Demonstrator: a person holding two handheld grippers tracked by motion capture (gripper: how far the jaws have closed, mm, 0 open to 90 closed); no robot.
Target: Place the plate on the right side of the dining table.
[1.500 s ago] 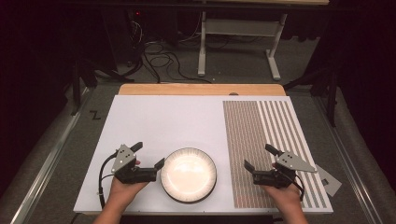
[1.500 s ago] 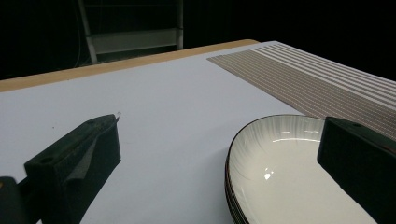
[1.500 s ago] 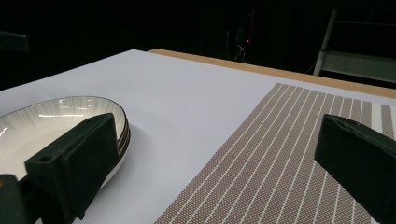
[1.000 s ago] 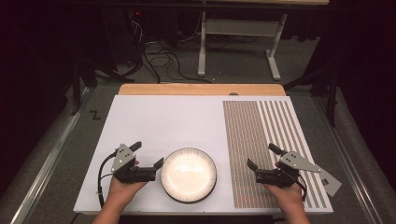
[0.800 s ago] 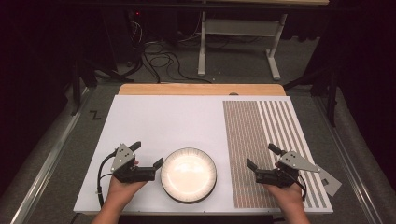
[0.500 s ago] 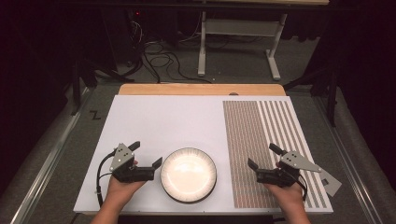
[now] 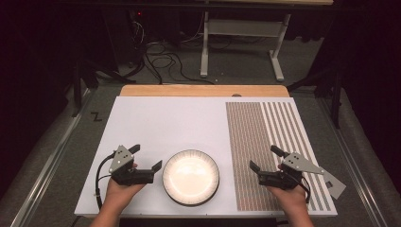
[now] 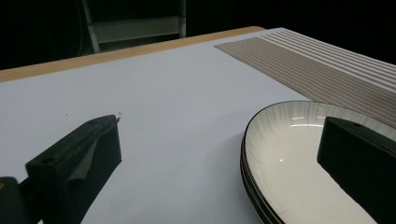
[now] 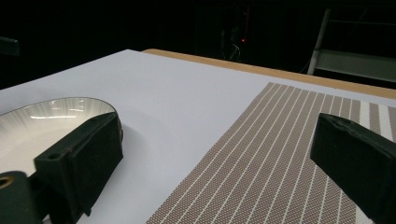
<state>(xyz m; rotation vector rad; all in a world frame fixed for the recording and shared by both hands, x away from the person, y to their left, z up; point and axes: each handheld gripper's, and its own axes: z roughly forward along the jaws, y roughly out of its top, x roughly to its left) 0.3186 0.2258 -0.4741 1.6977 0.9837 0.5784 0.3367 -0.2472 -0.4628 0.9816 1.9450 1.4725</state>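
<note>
While both tools gape wide and hold nothing, the plate (image 7: 191, 177) sits near the counter's (image 7: 179, 118) front edge; the left tool (image 7: 145, 160), just beside its rim, should straddle that rim squarely, and the right tool (image 7: 266, 159) waits over the striped placemat (image 7: 269, 142).

Left gripper (image 7: 145, 158): jaws spread wide, held low in the left hand (image 7: 120, 185) (forearm entering from the bottom edge).
Right gripper (image 7: 265, 158): jaws likewise apart, gripped by the right hand (image 7: 291, 196).
</note>
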